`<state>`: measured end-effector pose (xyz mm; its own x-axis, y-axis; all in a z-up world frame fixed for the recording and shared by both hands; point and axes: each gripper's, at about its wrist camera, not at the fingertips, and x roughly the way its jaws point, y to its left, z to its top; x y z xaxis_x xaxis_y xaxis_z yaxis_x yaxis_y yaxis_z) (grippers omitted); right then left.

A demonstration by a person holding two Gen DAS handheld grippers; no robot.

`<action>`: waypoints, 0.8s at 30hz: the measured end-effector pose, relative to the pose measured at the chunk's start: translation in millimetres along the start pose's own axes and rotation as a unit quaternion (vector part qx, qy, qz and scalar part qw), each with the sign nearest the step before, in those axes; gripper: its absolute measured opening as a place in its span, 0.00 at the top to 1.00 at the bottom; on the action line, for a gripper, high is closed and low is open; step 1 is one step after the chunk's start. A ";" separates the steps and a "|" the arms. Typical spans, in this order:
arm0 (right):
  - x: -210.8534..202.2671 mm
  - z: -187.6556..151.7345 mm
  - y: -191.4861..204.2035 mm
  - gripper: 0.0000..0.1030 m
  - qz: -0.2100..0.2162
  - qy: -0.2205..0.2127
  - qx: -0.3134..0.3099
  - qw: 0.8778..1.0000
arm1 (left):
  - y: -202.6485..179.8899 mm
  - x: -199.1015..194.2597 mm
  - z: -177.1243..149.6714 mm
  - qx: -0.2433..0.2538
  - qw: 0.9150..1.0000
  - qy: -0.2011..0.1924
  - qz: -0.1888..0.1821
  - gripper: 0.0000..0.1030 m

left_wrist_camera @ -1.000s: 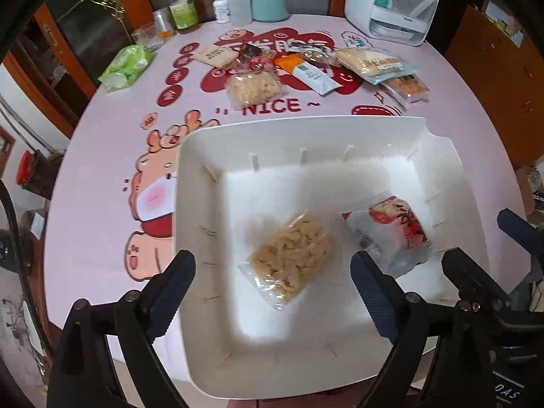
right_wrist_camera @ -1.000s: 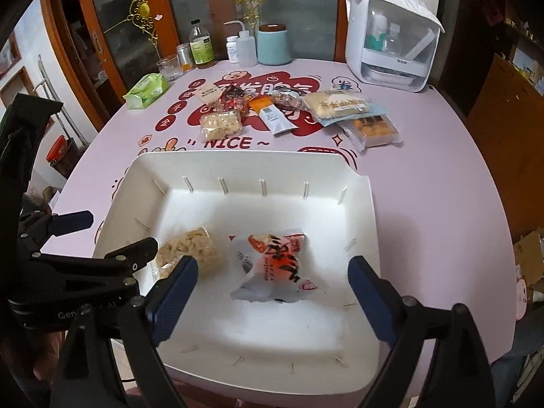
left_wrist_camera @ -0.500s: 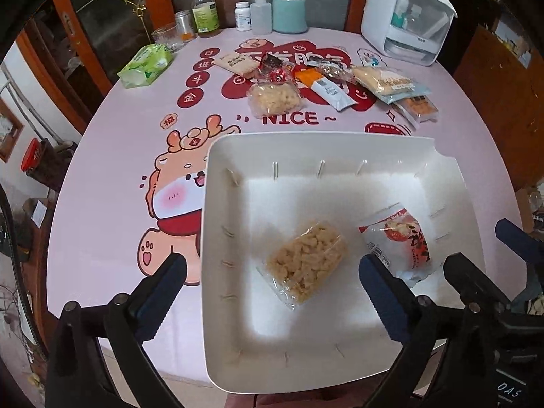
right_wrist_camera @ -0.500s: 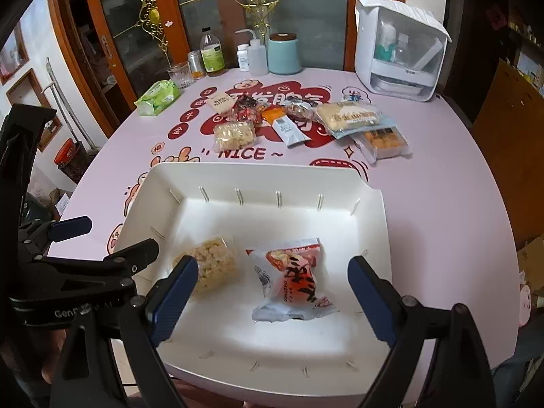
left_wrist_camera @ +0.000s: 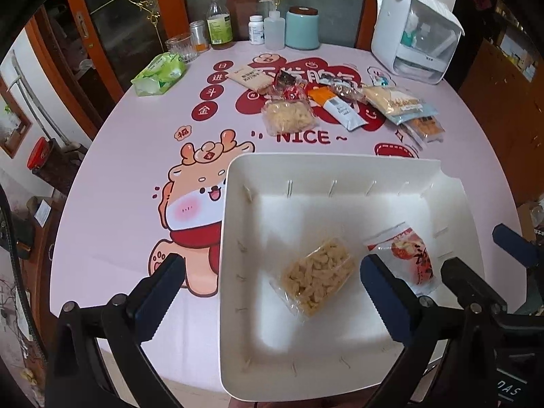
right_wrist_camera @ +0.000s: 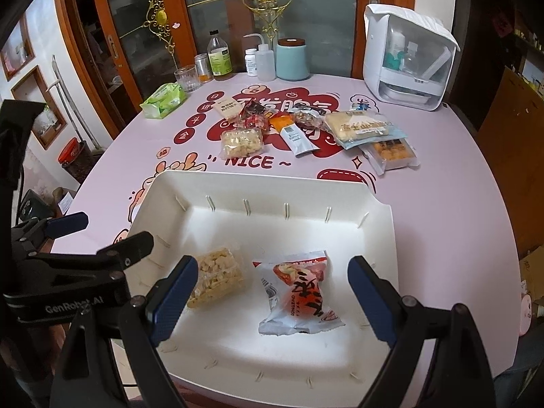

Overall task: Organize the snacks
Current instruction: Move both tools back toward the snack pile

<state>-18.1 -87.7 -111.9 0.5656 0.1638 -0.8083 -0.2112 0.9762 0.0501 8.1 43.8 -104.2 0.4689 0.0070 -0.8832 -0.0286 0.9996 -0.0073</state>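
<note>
A white tray [left_wrist_camera: 234, 238] [right_wrist_camera: 380, 238] sits at the near edge of the pink table. Two snacks lie in it: a clear bag of pale puffed pieces [left_wrist_camera: 316, 282] [right_wrist_camera: 217, 277] and a red and white packet [left_wrist_camera: 408, 261] [right_wrist_camera: 299, 292]. My left gripper [left_wrist_camera: 268, 272] hovers open over the tray's left rim, with the clear bag between its fingers but untouched. Over the red packet, my right gripper [right_wrist_camera: 272, 268] stands open and holds nothing. Several snacks lie farther back: another clear bag [left_wrist_camera: 289, 117] [right_wrist_camera: 241, 142], an orange and grey stick packet [left_wrist_camera: 340, 108], a beige bread packet [right_wrist_camera: 360, 127] and a tray of orange cakes [right_wrist_camera: 391, 151].
A green tissue pack [left_wrist_camera: 159, 74], a glass [left_wrist_camera: 182, 47], bottles [left_wrist_camera: 219, 23] and a teal jar [left_wrist_camera: 302, 29] line the far edge. A white appliance [left_wrist_camera: 418, 40] stands at the back right. Bare pink cloth [left_wrist_camera: 129, 183] lies left of the tray.
My left gripper has drawn back and up from the clear bag and its jaws stand a little wider. Both views now take in more of the far table. The snacks have not moved.
</note>
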 end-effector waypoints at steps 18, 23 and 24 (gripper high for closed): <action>12.7 20.6 -0.3 0.12 -0.004 -0.004 0.011 1.000 | 9.8 6.9 22.5 -0.020 1.000 -0.007 -0.020 0.01; 18.4 30.7 0.7 0.12 -0.006 -0.002 0.012 1.000 | 13.9 9.1 34.2 -0.013 1.000 -0.014 -0.019 0.01; 19.6 32.8 0.6 0.12 -0.008 -0.001 0.012 1.000 | 14.6 9.5 36.9 -0.012 1.000 -0.015 -0.020 0.01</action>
<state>19.0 -79.2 -108.5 0.5709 0.1490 -0.8074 -0.1835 0.9817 0.0514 44.7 59.6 -95.4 0.4969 -0.0318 -0.8672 -0.0309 0.9980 -0.0543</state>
